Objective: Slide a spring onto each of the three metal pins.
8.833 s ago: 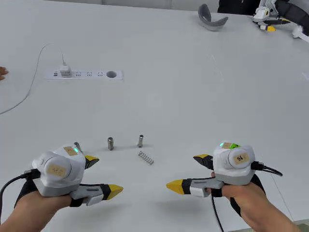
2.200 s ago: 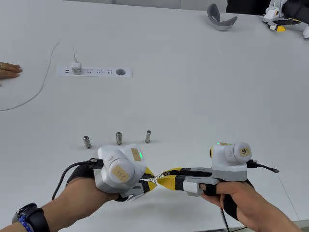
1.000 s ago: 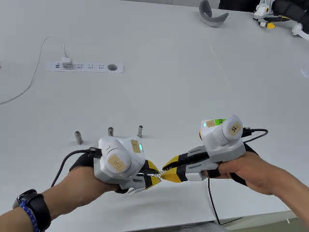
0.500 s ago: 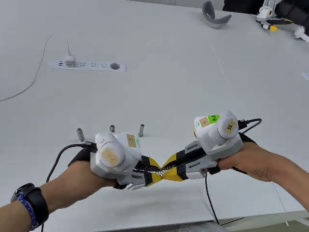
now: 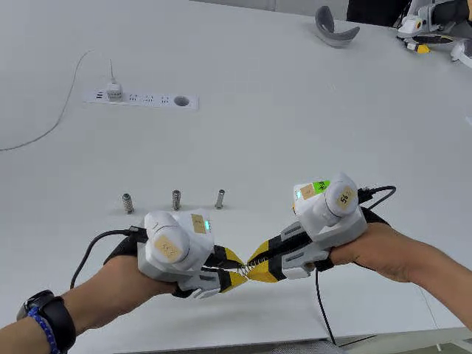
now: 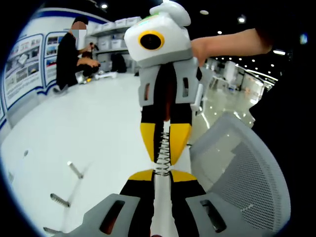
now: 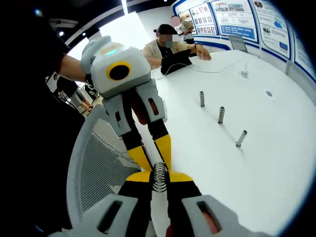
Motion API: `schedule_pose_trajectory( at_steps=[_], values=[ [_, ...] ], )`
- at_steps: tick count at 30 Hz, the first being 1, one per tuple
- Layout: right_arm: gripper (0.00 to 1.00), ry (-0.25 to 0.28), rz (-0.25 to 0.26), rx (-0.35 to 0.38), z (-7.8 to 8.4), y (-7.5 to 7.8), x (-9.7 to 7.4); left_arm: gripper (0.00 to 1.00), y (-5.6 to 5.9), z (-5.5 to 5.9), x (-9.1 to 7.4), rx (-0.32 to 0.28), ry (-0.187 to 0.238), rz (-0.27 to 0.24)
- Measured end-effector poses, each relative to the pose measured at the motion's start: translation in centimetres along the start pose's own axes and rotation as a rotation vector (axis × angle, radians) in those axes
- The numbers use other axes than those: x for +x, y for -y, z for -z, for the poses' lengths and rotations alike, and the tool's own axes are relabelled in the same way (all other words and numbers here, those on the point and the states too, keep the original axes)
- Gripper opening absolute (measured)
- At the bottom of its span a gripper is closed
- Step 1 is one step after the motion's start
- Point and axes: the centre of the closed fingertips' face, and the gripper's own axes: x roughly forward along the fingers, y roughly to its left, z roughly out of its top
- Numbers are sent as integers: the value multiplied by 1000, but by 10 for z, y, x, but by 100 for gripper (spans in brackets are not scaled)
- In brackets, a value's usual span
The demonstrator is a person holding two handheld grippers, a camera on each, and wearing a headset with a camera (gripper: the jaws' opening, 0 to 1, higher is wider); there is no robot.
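**Last spring pinched between both tongs, one pin left to fill**

Nearest the person, at the front edge of the desk (image 5: 310, 125), the left tongs (image 5: 227, 273) and right tongs (image 5: 256, 270) meet tip to tip. Each is clenched on one end of the same spring (image 5: 240, 271), which is held in the air between them. I judge this a hand-over or re-gripping of the third spring. Next, one pair should let go while the other keeps its pinch. The coil then needs turning upright, with its bore lined up over the bare pin (image 5: 220, 198) before it is lowered. Farther out the three pins stand in a row. The bare pin is on the right, and the middle pin (image 5: 176, 199) and outer pin (image 5: 127, 203) each already carry a spring. As holders go, two are filled and one is empty. Beyond them lies a power strip (image 5: 144, 99).
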Motion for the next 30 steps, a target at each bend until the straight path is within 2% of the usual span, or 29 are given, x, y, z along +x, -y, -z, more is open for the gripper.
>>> schedule_pose_trajectory(
  at_steps=[7, 14, 18, 30],
  values=[
    [12, -8, 13, 15, 0, 5, 2, 14, -5, 10, -7, -29, -7, -25],
    [12, -13, 49, 19, 1, 17, 3, 19, -19, 23, -18, -90, -3, -87],
    [12, -13, 68, 28, 2, 23, 2, 20, -33, 33, -29, -142, 6, -159],
    [12, -16, 105, 67, 4, 43, 2, 24, -61, 52, -57, -239, 28, -298]
  ],
)
